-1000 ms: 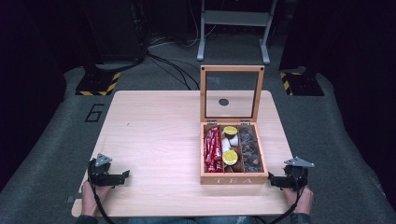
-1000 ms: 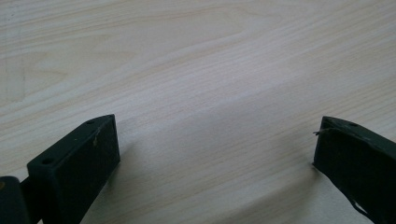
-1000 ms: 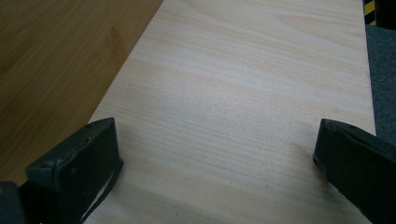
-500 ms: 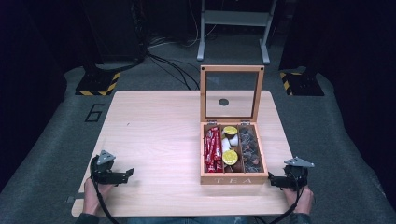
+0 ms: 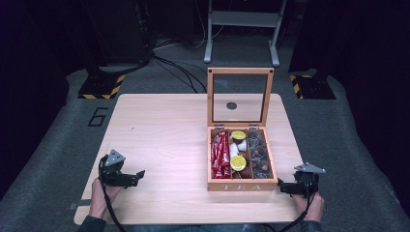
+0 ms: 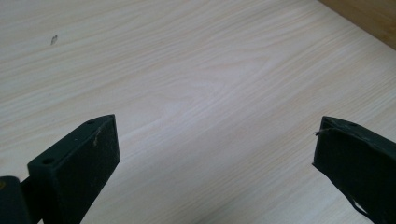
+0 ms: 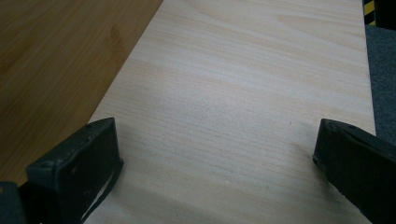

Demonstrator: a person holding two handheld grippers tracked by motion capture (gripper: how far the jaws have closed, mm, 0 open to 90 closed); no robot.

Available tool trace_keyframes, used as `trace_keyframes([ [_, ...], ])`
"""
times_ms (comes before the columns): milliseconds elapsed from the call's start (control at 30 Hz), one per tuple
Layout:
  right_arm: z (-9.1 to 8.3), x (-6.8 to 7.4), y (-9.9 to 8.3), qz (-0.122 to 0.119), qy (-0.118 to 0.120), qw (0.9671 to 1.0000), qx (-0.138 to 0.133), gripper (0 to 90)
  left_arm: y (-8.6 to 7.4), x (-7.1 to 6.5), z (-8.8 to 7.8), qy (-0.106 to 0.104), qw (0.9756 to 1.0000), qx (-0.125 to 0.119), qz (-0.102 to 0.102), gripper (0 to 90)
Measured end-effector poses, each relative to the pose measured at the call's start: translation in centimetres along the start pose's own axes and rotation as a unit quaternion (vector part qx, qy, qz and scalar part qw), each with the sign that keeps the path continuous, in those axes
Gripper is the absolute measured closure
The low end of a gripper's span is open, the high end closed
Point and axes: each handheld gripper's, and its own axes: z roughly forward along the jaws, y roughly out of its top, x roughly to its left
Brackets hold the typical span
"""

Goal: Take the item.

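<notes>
- Tea box: light wooden box w/ "TEA" on its front wall, on the right half of the table, near the front edge. Lid stands upright at the back; clear pane in a wood frame w/ a small dark round spot mid-pane.
- Inside, 3 lengthwise compartments: red packets in the left one; two yellow-topped round pods plus a white item in the middle one; dark wrapped pieces in the right one (too small to tell what exactly).
- Left gripper: over the front-left of the table, well apart from the box, jaws pointing toward it. Jaws wide apart, nothing between them.
- Right gripper: just beside the box's front-right corner, at the table's right edge. Jaws also spread, empty.
- High view gives the whole layout & box contents. Left gripper view gives bare wood grain between the left gripper jaws, a small dark fleck on the table top-left, and a brown box edge in the top-right corner.
- Right gripper view: right gripper low over the table, the box's brown side wall at left, grey floor past the table edge at right.
- Around: grey carpet, metal stand legs behind the table, black-yellow hazard tape, cables on the floor. Nothing stands between either gripper and the box.
</notes>
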Motion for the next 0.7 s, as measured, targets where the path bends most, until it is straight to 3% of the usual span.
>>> trace_keyframes([
  [700, 0.0, 0.0, 0.0, 0.0, 0.0, 1.0, -0.001, 0.0, 4.8, -3.3, 0.5, -0.042, 0.9975, -0.018, 0.053, 0.4],
])
